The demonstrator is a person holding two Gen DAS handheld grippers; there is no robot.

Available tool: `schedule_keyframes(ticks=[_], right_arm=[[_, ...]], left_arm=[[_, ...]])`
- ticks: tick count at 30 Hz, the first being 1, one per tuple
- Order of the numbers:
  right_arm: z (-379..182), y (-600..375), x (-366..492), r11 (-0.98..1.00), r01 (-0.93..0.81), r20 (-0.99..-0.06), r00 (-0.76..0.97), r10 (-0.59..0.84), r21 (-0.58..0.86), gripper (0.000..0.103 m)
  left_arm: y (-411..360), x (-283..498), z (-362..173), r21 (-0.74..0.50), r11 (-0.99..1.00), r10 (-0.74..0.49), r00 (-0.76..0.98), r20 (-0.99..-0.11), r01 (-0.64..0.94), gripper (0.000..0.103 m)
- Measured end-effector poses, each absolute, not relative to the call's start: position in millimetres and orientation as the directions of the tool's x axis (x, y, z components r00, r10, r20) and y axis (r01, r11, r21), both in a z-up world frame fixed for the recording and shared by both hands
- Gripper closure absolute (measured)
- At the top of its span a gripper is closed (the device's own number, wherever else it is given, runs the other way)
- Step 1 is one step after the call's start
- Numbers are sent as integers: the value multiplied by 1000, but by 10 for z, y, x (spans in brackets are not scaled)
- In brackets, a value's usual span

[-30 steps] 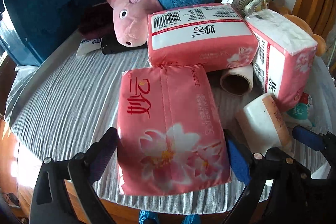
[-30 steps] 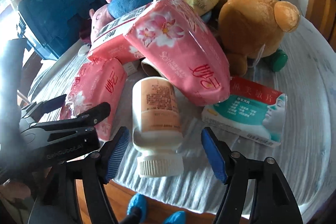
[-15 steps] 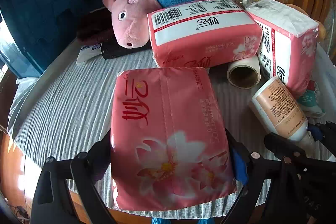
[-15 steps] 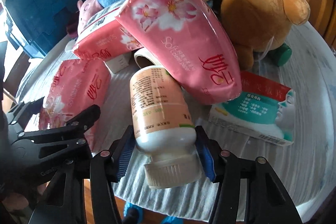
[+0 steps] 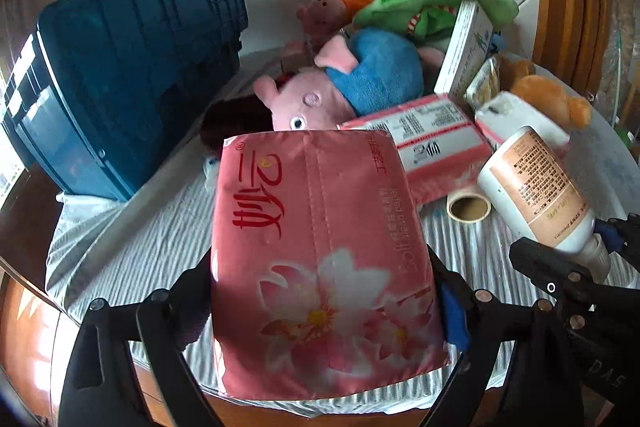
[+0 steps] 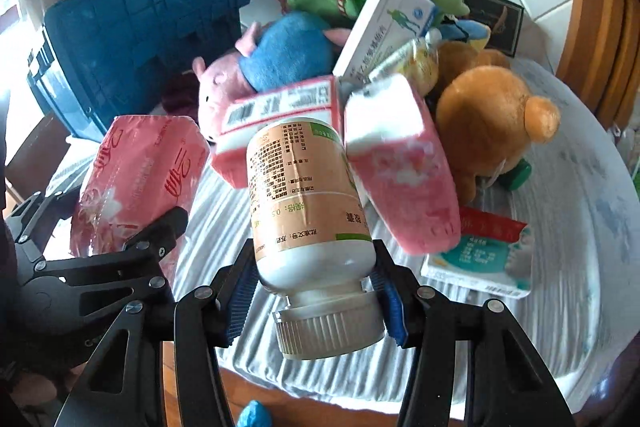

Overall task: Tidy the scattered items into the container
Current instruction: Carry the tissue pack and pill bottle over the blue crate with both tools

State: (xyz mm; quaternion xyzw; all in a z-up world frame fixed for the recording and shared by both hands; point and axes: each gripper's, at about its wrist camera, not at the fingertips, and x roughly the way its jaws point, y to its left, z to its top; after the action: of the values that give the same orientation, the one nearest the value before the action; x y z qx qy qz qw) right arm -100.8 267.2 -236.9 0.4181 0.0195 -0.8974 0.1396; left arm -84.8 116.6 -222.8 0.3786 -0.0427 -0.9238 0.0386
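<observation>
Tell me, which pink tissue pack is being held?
The tissue pack with big flowers, clamped in the left gripper and lifted off the cloth. The barcode pack and the pack beside it lie in the pile.

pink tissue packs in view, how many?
3. One is gripped in the left claw: tissue pack. A second lies mid-pile, barcode side up, by the pig plush. A third leans beside the bear. The pile may hide more.
</observation>
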Motion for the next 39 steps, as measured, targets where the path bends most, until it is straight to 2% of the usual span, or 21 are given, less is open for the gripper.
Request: schedule_keyframes(ticks=[4,10,21,30,39], right_arm=[[-2083,2471,-1056,-966,250,-724,-655,-215,61,50],[-2020,2267,-1093,-976,211,-718,-670,-188,59,50],[-1694,2162,-1477,-976,216,-675,-714,-185,39,50],[-1064,2116,-2062,-966,259,-577,-786,-220,16,50],[-303,1531,-2470,-934,354,-494,-819,-291,-37,49]], left_arm=[[932,-921,-2008,101,-995,-82,-735,-673,18,12],[681,-1027,-1951,106,-994,-64,-739,-670,-10,12],[611,-1419,-1683,86,-996,-53,-774,-631,-3,12],[582,-1946,-1140,86,-996,-78,-831,-551,37,12],[43,-2270,-389,91,-989,-145,-875,-461,116,12]])
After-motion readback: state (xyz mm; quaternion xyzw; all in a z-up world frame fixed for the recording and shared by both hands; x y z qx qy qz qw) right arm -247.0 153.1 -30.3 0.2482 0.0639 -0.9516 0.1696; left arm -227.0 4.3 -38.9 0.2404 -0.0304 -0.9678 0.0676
